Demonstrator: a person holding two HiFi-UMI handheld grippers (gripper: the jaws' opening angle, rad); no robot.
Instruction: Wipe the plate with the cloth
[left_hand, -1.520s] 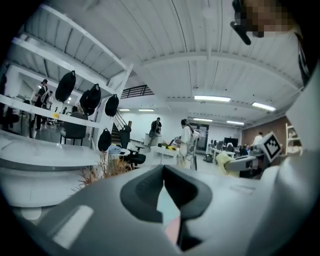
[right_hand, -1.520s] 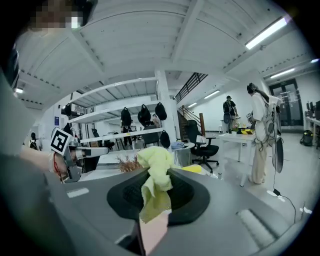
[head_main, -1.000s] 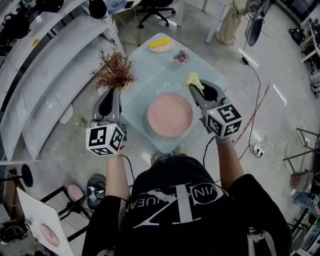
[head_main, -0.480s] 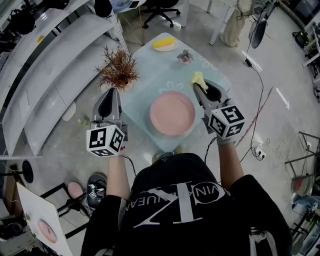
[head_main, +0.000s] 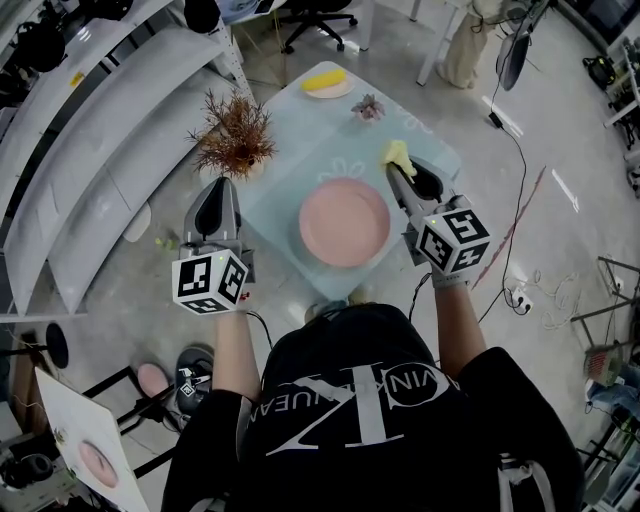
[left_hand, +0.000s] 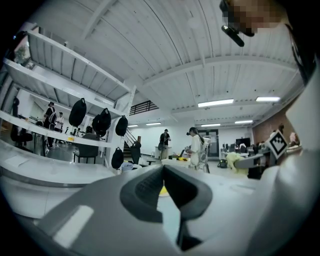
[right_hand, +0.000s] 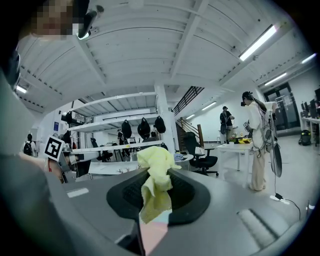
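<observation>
A round pink plate (head_main: 344, 221) lies on the pale blue table (head_main: 290, 170) in the head view, between my two grippers. My right gripper (head_main: 396, 168) is shut on a yellow cloth (head_main: 397, 155) and is held just right of the plate, above the table's right edge. In the right gripper view the yellow cloth (right_hand: 156, 175) bunches up out of the closed jaws. Left of the table and plate, my left gripper (head_main: 218, 196) is shut with nothing in it, and its pads (left_hand: 152, 187) meet in the left gripper view.
A dried brown plant (head_main: 234, 135) stands at the table's left corner, close to the left gripper. A yellow item on a small dish (head_main: 324, 84) and a small succulent (head_main: 367, 107) sit at the far end. White shelving (head_main: 90, 160) runs along the left. A cable (head_main: 515, 205) crosses the floor at right.
The view has shifted slightly; the right gripper with the cloth has edged a little up and right relative to the plate. The left gripper holds its place.
</observation>
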